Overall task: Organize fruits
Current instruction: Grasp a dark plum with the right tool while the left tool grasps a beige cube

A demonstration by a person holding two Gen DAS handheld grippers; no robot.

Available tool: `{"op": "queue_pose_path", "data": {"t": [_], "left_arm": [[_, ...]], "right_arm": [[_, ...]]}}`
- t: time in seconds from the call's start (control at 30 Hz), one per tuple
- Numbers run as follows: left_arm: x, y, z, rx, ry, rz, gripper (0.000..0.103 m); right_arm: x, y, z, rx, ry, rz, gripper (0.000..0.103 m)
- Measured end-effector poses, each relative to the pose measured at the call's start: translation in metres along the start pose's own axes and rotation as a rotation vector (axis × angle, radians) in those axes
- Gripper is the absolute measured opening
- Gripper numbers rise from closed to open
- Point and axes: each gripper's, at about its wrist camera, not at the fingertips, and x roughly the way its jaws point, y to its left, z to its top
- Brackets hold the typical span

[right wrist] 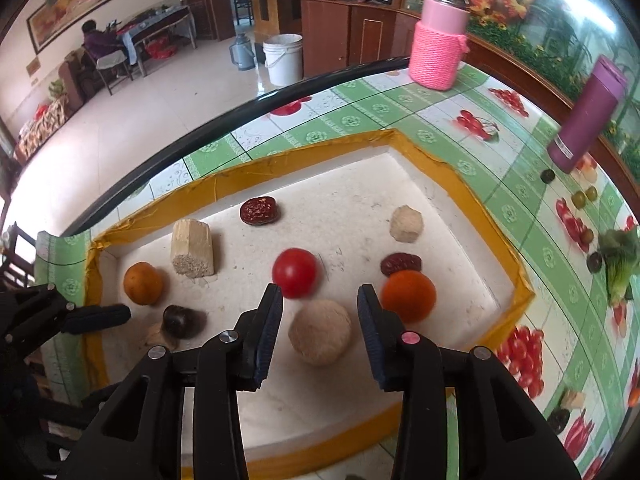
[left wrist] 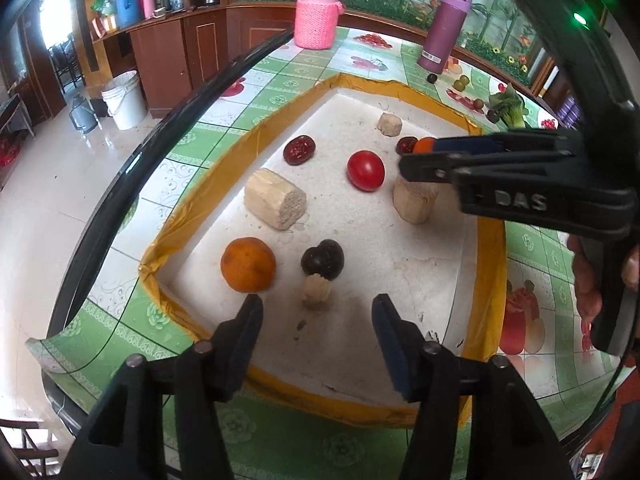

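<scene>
left gripper (left wrist: 318, 312): jaws spread, nothing between the pads; it hangs over the tray's near edge, close to the near-left corner.
right gripper (right wrist: 320, 300): jaws spread and empty, above the upright pale stub (right wrist: 320, 332) toward the tray's near-right side.
tray (left wrist: 168, 236): shallow white foam tray with yellow-taped rim, lying on the table.
small pale stub (left wrist: 316, 288): nearest the left gripper, touching the dark plum (left wrist: 323, 259) just behind it.
orange (left wrist: 248, 265): by the near-left corner, beside the plum.
long pale stub (left wrist: 275, 204): lying on its side along the left edge.
tomato (left wrist: 365, 171): mid-tray, just beside the upright stub.
second orange (right wrist: 408, 296): right of that stub, touching a red date (right wrist: 401, 264) behind it.
other red date (left wrist: 299, 149): toward the far-left side.
far pale stub (left wrist: 390, 124): near the far edge.
pink knit-sleeved jar (left wrist: 318, 14): on the table past the tray's far corner.
purple bottle (left wrist: 444, 30): at the table's far right.
</scene>
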Motion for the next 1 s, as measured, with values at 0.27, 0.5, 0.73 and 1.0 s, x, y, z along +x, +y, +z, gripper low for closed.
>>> {"op": "queue_pose_path", "data": {"t": [0.27,0.5,0.73,1.0], "left_arm": [[-0.006,-0.006,0.001,-0.032,-0.002,-0.006,0.065],[-0.004,-0.034,0.007,-0.023,0.004,-0.046,0.070],[-0.006,-0.079,0.014,0.059,-0.008,-0.050,0.076],[-0.002,-0.135,0.026,0.159,-0.007,-0.072,0.078]], "right_arm": [[-0.047,-0.022,-0.031,0.070,-0.079,-0.058,0.065],[-0.066,-0.051,-0.078,0.148,-0.061,-0.089,0.066],[-0.081,-0.102,-0.132,0.272,-0.034,-0.146,0.066],[-0.093,-0.173,-0.163,0.431,-0.047,-0.195,0.066]]}}
